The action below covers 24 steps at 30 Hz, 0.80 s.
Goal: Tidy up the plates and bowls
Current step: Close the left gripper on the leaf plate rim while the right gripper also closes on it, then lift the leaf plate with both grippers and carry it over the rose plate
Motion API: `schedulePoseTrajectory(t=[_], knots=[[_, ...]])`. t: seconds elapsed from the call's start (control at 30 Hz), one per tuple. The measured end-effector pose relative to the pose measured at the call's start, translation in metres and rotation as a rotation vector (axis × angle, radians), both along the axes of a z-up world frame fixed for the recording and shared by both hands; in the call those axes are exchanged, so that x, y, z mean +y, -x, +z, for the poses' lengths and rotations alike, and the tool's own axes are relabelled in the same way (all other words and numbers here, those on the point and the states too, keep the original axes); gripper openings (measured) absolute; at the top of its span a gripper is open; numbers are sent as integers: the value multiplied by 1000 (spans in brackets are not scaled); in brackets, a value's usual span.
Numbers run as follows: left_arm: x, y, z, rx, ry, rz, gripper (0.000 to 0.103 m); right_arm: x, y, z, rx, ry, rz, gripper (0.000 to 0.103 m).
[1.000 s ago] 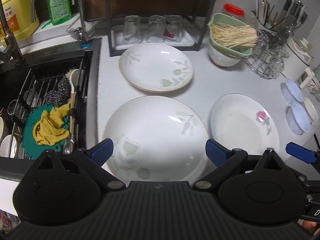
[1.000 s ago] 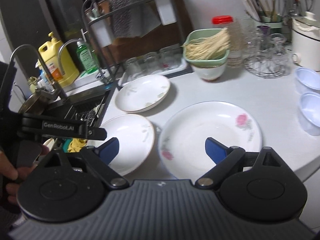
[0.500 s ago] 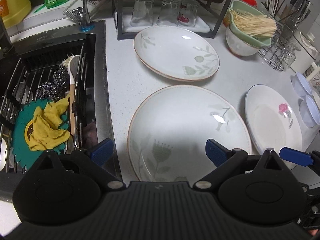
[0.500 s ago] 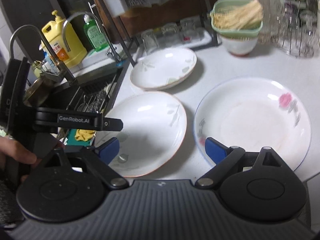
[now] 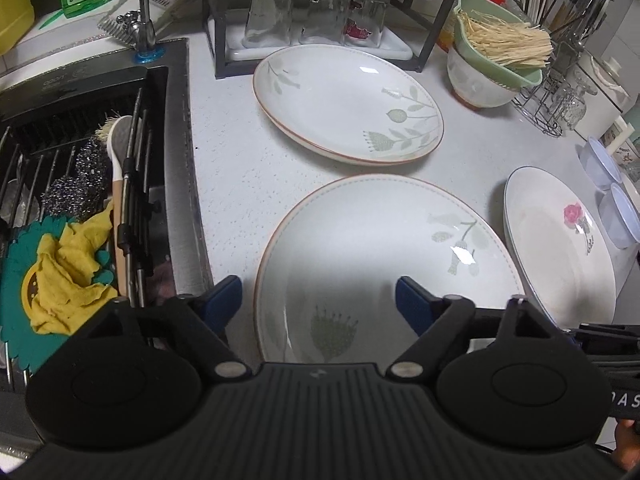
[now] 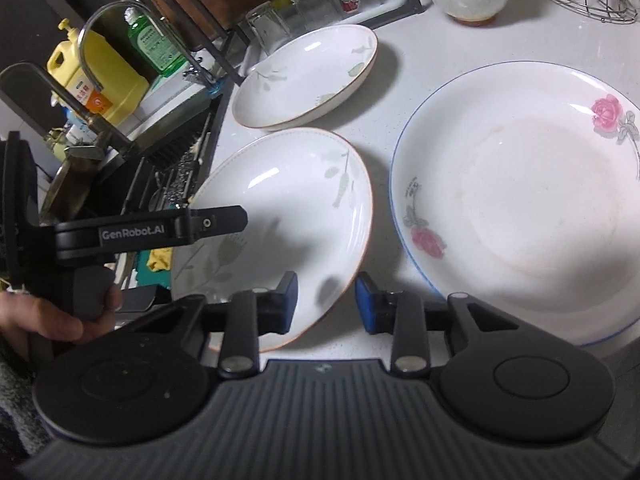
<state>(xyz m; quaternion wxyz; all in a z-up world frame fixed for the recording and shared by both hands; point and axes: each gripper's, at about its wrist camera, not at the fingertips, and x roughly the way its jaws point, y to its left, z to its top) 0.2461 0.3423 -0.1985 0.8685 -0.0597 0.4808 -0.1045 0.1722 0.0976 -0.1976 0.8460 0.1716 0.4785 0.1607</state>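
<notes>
Now the left tool hovers wide apart over the near white leaf-patterned plate on the speckled white counter; the right tool, narrowly apart, straddles that plate's right rim, beside the rose-printed plate.

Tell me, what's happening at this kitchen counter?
A person holds a gripper in each hand over three empty plates beside the sink. The right gripper straddles the rim of the near leaf-pattern plate, its jaws partly closed but not gripping. The left gripper hovers open above that plate. The rose plate sits untouched.
</notes>
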Motion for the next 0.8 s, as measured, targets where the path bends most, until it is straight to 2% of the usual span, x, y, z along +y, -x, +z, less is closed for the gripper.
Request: schedulePoseTrajectory(t=[0.1,0.17,0.27,0.47,0.8], knots=[[0,-6,-5,10,23,-12,71,0,-7,-6,21,4,-28,22],[-2,-9,-8,16,8,-16,70,-1,-12,-10,33,4,-36,17],[-6,-12,-8,10,-12,-24,70,1,-13,-9,17,19,-25,17],[4,-20,-5,61,82,2,70,-4,-16,-5,2,12,-6,17],[-3,-23,21,89,114,11,70,-25,-22,11,10,-35,20,18]])
